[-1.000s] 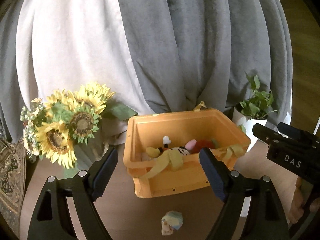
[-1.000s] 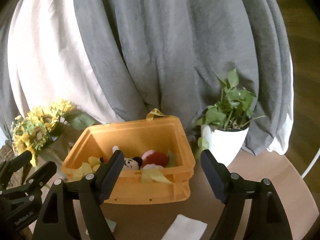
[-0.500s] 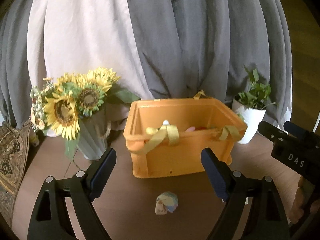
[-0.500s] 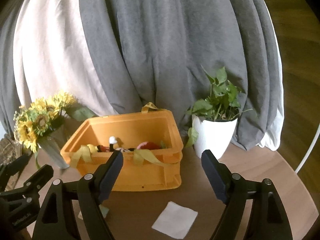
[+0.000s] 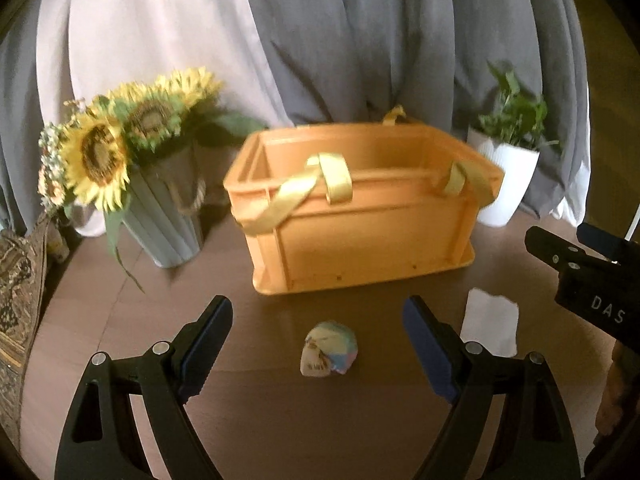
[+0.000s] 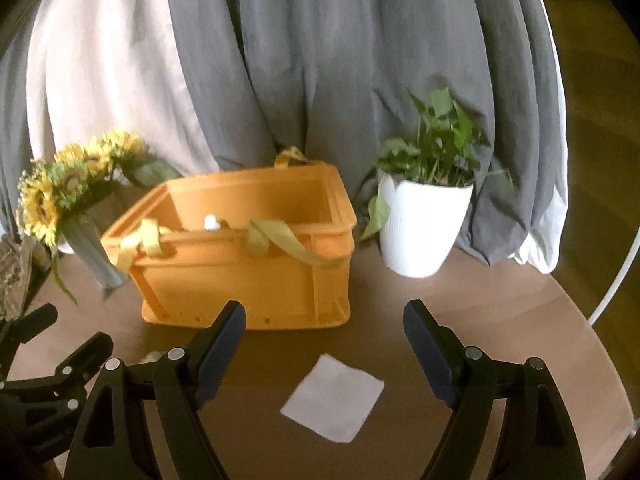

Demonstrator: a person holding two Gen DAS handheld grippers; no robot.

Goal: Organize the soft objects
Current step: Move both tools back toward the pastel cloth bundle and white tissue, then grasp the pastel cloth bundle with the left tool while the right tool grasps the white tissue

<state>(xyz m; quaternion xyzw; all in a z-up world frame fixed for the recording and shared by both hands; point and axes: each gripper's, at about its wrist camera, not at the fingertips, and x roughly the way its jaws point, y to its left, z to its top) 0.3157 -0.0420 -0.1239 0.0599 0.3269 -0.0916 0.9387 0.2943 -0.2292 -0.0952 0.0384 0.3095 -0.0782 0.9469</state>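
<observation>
An orange plastic crate [image 5: 368, 236] with yellow ribbons over its rim stands on the round brown table; it also shows in the right wrist view [image 6: 240, 272]. A small pastel soft toy [image 5: 329, 347] lies on the table in front of it, between the tips of my open, empty left gripper [image 5: 318, 344]. A white folded cloth [image 6: 333, 398] lies flat between the tips of my open, empty right gripper [image 6: 324, 342]; it also shows in the left wrist view [image 5: 490, 322]. A white bit of a plush [image 6: 211, 223] peeks over the crate rim.
A grey vase of sunflowers [image 5: 160, 216] stands left of the crate. A white potted plant [image 6: 424, 228] stands to its right. Grey and white curtains [image 6: 320, 60] hang behind. A patterned cushion [image 5: 16, 280] sits at the far left. The right gripper's body [image 5: 592, 276] shows at the left view's right edge.
Both grippers have lowered and pulled back from the crate toward the table. The crate's inside has dropped out of sight, and the toy and cloth now sit between the fingertips.
</observation>
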